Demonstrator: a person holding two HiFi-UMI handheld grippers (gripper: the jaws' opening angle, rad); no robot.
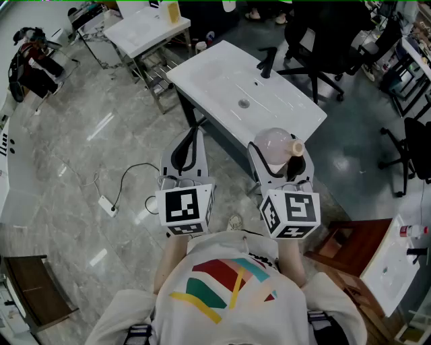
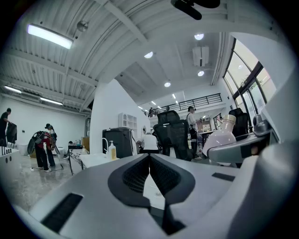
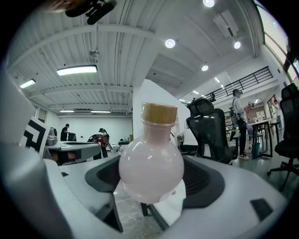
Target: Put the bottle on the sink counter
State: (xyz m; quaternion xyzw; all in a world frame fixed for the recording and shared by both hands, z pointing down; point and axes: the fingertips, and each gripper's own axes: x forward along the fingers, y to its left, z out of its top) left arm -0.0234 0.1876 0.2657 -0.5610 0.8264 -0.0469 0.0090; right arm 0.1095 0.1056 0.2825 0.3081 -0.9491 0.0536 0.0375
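Observation:
A round pale pink bottle with a tan cap lies between the fingers of my right gripper, which is shut on its belly. In the right gripper view the bottle stands upright, cap on top, filling the gap of that gripper. It hangs just in front of the near edge of the white sink counter, which has a black faucet and a drain. My left gripper is shut with nothing in it, beside the right one. The bottle also shows in the left gripper view.
Black office chairs stand behind the counter. A white table with a yellow bottle is at the back left. A power strip with a cable lies on the floor. A brown stand and another white basin are at lower right.

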